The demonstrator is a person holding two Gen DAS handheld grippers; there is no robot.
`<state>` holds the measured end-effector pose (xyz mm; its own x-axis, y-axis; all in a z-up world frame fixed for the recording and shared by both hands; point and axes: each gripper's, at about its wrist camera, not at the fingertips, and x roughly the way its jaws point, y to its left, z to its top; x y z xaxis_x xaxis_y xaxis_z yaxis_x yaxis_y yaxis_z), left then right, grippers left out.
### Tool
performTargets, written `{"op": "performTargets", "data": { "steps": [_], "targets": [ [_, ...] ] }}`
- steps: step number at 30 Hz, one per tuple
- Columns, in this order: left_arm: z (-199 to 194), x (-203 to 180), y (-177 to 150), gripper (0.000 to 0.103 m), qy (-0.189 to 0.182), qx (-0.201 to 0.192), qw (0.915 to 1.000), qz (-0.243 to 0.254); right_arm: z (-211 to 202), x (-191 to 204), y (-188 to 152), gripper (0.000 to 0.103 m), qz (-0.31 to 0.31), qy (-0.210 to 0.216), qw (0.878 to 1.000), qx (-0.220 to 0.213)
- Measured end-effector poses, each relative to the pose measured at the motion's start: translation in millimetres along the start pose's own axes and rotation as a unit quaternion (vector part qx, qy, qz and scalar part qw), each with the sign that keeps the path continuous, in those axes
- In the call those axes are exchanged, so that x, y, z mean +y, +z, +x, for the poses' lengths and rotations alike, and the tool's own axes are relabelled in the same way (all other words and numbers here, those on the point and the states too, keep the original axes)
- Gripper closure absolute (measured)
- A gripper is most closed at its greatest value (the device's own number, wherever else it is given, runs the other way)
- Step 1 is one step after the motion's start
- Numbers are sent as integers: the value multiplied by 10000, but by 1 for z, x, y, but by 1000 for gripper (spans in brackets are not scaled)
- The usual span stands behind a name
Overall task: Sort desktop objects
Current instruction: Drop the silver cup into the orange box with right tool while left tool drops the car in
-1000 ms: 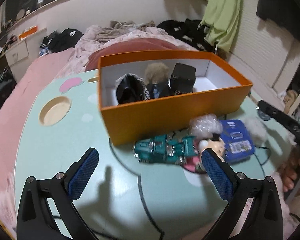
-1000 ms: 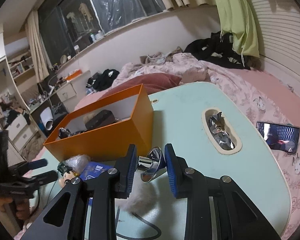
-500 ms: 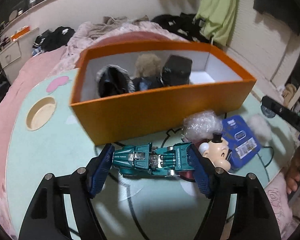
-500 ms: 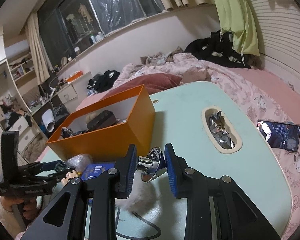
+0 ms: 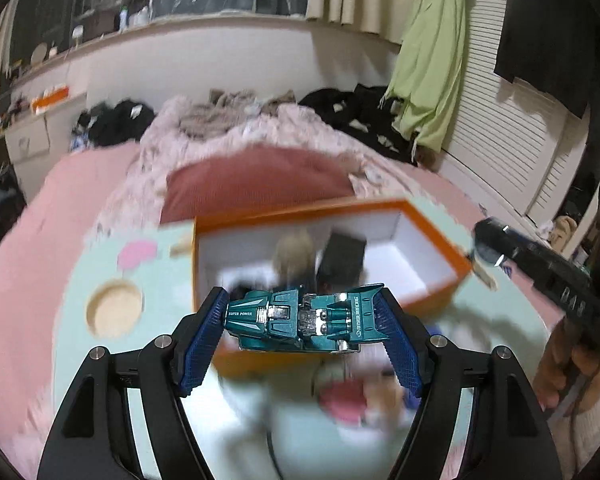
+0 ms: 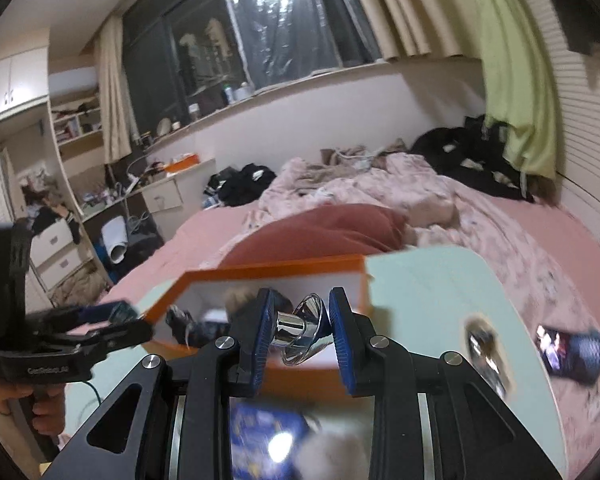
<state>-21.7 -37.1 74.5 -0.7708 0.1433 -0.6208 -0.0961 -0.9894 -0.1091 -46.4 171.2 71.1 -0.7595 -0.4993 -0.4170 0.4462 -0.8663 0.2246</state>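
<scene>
1. since a second ago the left gripper [image 5: 302, 322] has closed on the teal toy car [image 5: 304, 320] that lay on the table and lifted it; the car now hangs in front of the orange box [image 5: 432, 248] instead of resting below it.
2. the right gripper [image 6: 298, 330] has risen too, with its load unchanged: the shiny metal funnel [image 6: 300, 326] remains clamped between its blue pads [image 6: 262, 340].
3. in the left wrist view the car sits crosswise between the blue pads [image 5: 206, 340], nose against the left pad, tail against the right, clear of the table.
4. in the right wrist view the funnel lies on its side, its narrow stem at the left pad and its flared mouth toward the right pad.
5. behind both loads stands the open orange box, with a black object [image 5: 342, 256] and a tan fluffy thing [image 5: 294, 254] inside, both blurred.
6. the box rests on the pale green table [image 6: 440, 300], which has a round recess [image 5: 114, 310] at one side and an oval recess [image 6: 486, 354] at the other.
7. below the right gripper a blue tin [image 6: 266, 432] and a white fluffy ball [image 6: 332, 454] lie on the table, blurred.
8. a phone [image 6: 572, 354] lies on the pink bed cover [image 6: 540, 240] beside the table.
</scene>
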Motion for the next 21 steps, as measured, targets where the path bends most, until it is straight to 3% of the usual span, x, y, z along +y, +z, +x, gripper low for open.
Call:
{"op": "performTargets", "data": {
  "steps": [3, 6, 7, 9, 18, 21],
  "targets": [
    [29, 3, 20, 29, 90, 62, 9999, -82, 34, 10, 4, 73, -266, -191, 9992, 215],
    [70, 11, 16, 28, 579, 428, 9969, -308, 65, 8, -8, 31, -355, -460, 9951, 798],
    [82, 13, 10, 27, 647, 656, 9951, -357, 64, 12, -13, 31, -575, -576, 9948, 612],
    [77, -3, 2, 17, 935, 258, 9951, 209, 63, 16, -18, 30, -768, -707, 9922, 683],
    [67, -1, 2, 15, 842, 200, 9962, 107, 63, 13, -22, 30, -795, -608, 9925, 703],
    [72, 2, -2, 15, 602, 235, 9979, 5, 53, 10, -16, 30, -470, -369, 9960, 666]
  ]
}}
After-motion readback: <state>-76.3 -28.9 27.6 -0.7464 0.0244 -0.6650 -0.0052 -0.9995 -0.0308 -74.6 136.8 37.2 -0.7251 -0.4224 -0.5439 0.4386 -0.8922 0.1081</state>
